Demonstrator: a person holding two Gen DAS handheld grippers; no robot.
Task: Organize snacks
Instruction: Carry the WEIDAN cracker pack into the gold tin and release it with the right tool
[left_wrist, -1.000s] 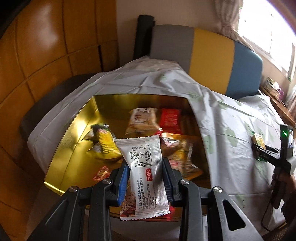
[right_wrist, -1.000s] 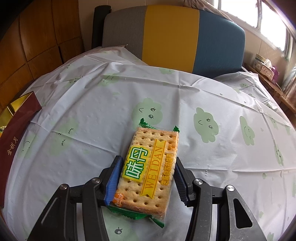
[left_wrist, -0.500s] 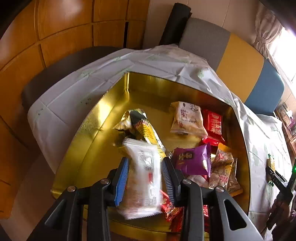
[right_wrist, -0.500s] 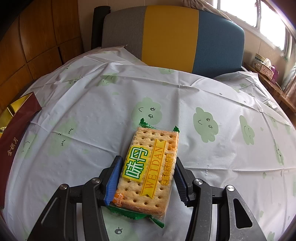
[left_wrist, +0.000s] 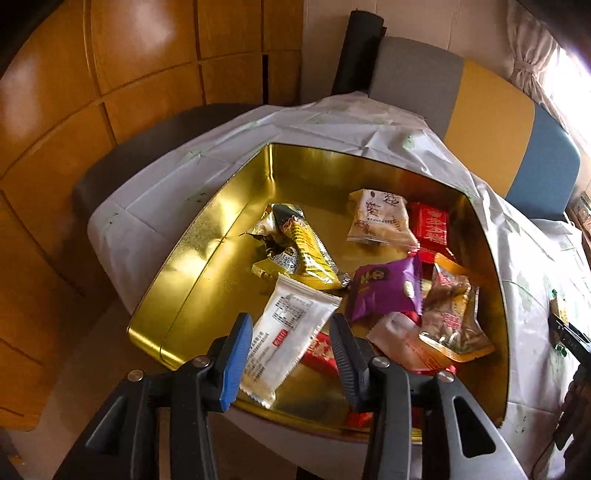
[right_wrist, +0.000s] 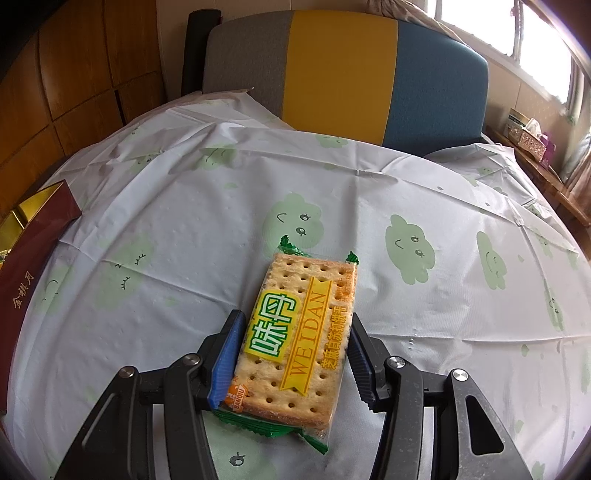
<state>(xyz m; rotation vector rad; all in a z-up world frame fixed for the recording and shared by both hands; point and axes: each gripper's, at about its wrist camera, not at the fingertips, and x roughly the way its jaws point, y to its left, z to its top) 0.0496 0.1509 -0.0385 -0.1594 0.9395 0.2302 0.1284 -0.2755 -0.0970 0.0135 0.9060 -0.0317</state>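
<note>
In the left wrist view my left gripper (left_wrist: 290, 352) is open above the near edge of a gold tin box (left_wrist: 207, 266). A white snack packet (left_wrist: 286, 334) lies loose between the jaws on the box floor. Several other snacks lie in the box: a yellow-black packet (left_wrist: 303, 251), a purple packet (left_wrist: 386, 288), a beige packet (left_wrist: 380, 218) and a red one (left_wrist: 430, 227). In the right wrist view my right gripper (right_wrist: 291, 354) is shut on a Weidan cracker packet (right_wrist: 299, 332), which rests on the tablecloth.
The table wears a white cloth with green cloud faces (right_wrist: 410, 243). A grey, yellow and blue chair back (right_wrist: 343, 74) stands behind it. The dark red side of the box (right_wrist: 26, 280) shows at the left of the right wrist view. Wooden panels (left_wrist: 110, 74) stand to the left.
My left gripper has opened and let go of the white packet, which now lies in the gold box. The right gripper and its cracker packet have not moved.
</note>
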